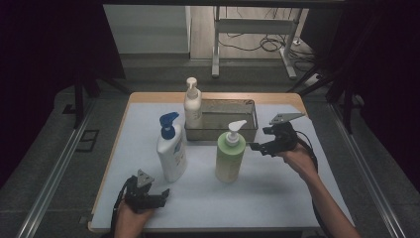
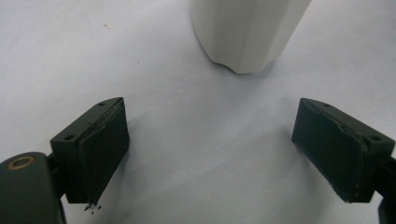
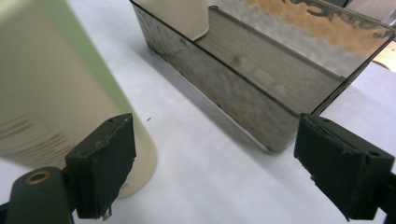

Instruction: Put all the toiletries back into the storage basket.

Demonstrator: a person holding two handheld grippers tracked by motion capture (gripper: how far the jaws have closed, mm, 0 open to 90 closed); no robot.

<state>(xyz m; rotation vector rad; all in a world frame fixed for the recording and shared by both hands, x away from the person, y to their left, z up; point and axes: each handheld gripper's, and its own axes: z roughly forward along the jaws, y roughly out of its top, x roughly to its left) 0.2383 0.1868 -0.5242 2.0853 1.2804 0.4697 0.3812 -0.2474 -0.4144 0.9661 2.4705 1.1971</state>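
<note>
While the right gripper [image 1: 258, 147] is reaching, jaws apart, toward the green bottle [image 1: 230, 157] standing mid-table before the metal tray [image 1: 221, 134], a high or glancing grip is risking toppling it; the left gripper [image 1: 161, 194] is waiting open near the front edge

Green bottle [image 1: 230, 159] with white pump; white bottle [image 1: 171, 148] with blue pump; cream bottle [image 1: 192, 106]; grey metal tray [image 1: 247, 130]; 2 black grippers; white table cover [image 1: 247, 193].
</note>
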